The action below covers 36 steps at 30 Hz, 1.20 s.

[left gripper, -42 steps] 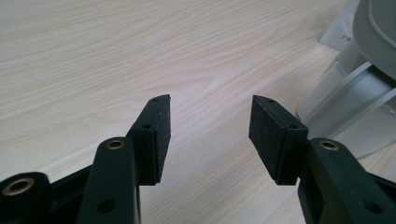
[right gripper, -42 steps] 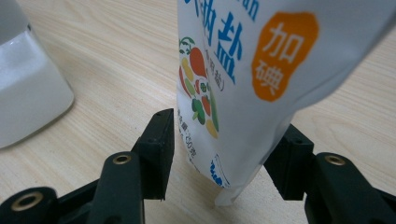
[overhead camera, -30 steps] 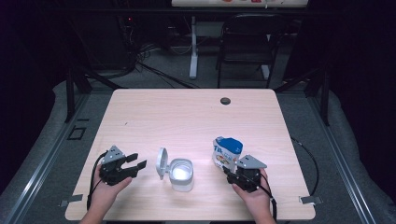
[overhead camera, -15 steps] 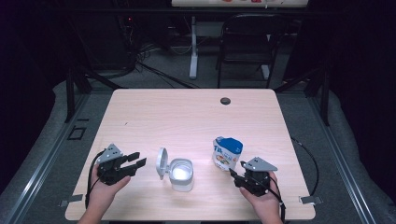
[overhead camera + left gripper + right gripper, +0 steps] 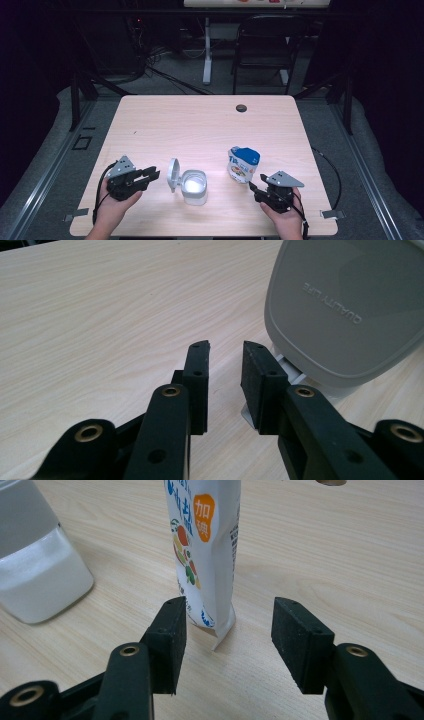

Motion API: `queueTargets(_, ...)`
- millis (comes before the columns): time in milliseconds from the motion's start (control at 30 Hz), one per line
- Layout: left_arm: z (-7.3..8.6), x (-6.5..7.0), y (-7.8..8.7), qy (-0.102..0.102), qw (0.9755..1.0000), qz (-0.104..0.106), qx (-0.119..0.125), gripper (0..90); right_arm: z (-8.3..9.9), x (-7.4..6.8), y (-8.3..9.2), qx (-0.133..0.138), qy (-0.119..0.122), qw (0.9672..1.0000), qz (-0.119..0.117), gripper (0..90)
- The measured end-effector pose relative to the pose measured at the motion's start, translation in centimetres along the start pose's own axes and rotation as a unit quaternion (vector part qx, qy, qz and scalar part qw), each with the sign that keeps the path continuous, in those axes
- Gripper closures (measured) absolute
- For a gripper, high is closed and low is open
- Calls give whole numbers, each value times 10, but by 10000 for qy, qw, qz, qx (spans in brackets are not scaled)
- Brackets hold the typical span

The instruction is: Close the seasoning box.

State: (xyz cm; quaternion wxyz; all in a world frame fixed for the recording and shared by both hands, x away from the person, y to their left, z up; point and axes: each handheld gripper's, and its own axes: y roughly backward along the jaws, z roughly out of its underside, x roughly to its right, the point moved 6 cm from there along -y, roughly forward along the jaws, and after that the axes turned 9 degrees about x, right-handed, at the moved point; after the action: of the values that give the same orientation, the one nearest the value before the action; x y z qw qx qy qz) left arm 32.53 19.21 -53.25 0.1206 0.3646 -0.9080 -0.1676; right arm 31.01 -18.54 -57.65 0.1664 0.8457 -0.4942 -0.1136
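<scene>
High view, table: a pale wooden table (image 5: 200, 125) with fine grain and a small dark round hole (image 5: 241, 108) near the far edge
High view, box: a clear plastic box (image 5: 193, 186) with rounded corners stands near the front middle, with white stuff inside; its grey lid (image 5: 173, 174) stands up on the left side
High view, bag: a blue and white soft bag (image 5: 243, 164) stands upright, to the right of the box and apart from it
High view, left gripper: the left gripper (image 5: 153, 174) is black and hard, held in a hand (image 5: 114, 207), pointing at the lid and just beside it
High view, right gripper: the right gripper (image 5: 253, 188) is black with a grey three-cornered plate on top, just in front of the bag

Left gripper view, jaws: the two flat black blocks have just been closing; a thin gap is left and nothing is in it, so it is holding nothing
Left gripper view, lid: the smooth grey lid (image 5: 345, 305) is a rounded square with small raised letters, just past the right jaw; its hinge (image 5: 290, 371) is light plastic

Right gripper view, jaws: the right gripper (image 5: 227, 645) stands wide open, not holding anything
Right gripper view, bag: the thin shiny bag (image 5: 205, 545) has a crimped bottom corner that sits between the jaws, close to the left one; I cannot tell if it touches
Right gripper view, box: the clear box (image 5: 37, 565) is at the left, with white stuff in its lower part
</scene>
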Motion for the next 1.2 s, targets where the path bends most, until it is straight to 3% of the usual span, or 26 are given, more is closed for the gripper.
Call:
queueTargets(267, -4, 8, 1, -72, 9999, 112, -19, 791, 2, -2, -3, -42, 123, 9999, 13, 487)
queueTargets(800, -11, 20, 4, -92, 9996, 267, -11, 900, 5, 0, -4, -29, 141, 9999, 37, 486)
queueTargets(1200, -16, 31, 5, -218, 9990, 396, -1, 900, 5, -1, -5, -38, 140, 9999, 23, 486)
